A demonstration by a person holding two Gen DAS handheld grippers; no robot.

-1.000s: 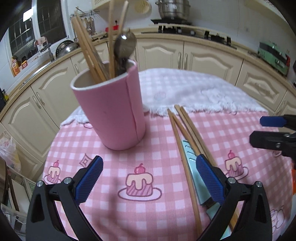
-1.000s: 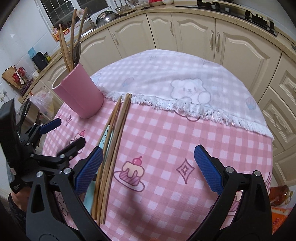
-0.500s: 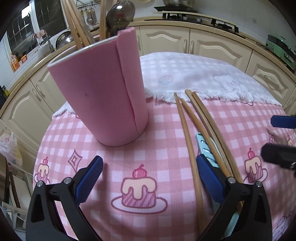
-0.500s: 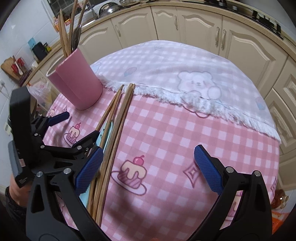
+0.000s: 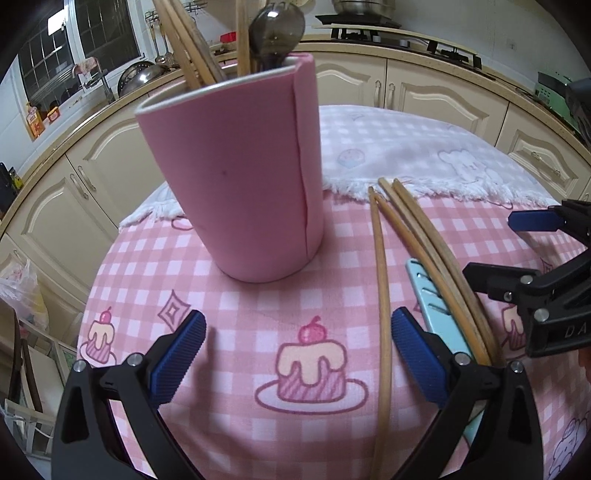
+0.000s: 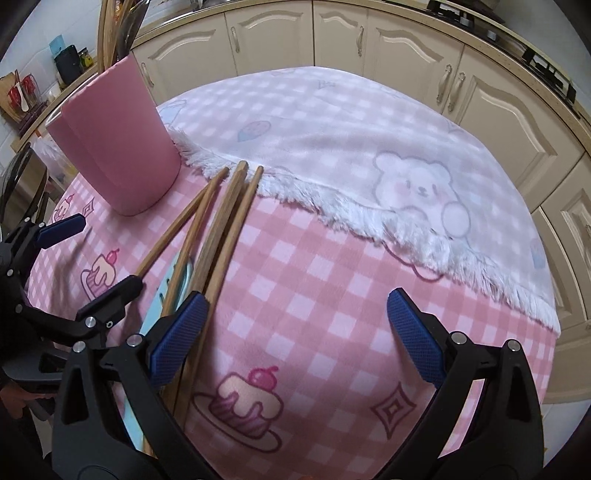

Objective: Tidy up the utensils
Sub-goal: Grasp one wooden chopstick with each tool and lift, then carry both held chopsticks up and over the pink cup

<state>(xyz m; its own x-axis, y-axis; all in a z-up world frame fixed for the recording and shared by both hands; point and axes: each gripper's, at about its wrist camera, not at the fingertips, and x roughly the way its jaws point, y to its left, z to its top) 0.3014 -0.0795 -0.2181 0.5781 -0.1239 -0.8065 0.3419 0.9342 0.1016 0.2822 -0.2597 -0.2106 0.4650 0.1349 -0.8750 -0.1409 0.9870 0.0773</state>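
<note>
A pink holder (image 5: 240,177) stands upright on the checked tablecloth and holds wooden chopsticks and a metal spoon (image 5: 275,33); it also shows in the right wrist view (image 6: 114,144). Several loose wooden chopsticks (image 5: 380,295) lie right of it over a light-blue peeler (image 5: 439,317); they also show in the right wrist view (image 6: 225,225). My left gripper (image 5: 295,354) is open and empty, just in front of the holder. My right gripper (image 6: 295,332) is open and empty, its left finger over the chopsticks.
The round table carries a pink cake-print cloth (image 6: 332,295) and a white fringed bear cloth (image 6: 369,147) at the back. Cream kitchen cabinets (image 6: 369,55) curve behind. The table edge drops off at the left (image 5: 92,295).
My left gripper has moved closer to the pink holder, which now looms larger. My right gripper has moved forward and left toward the loose chopsticks. Both stay open.
</note>
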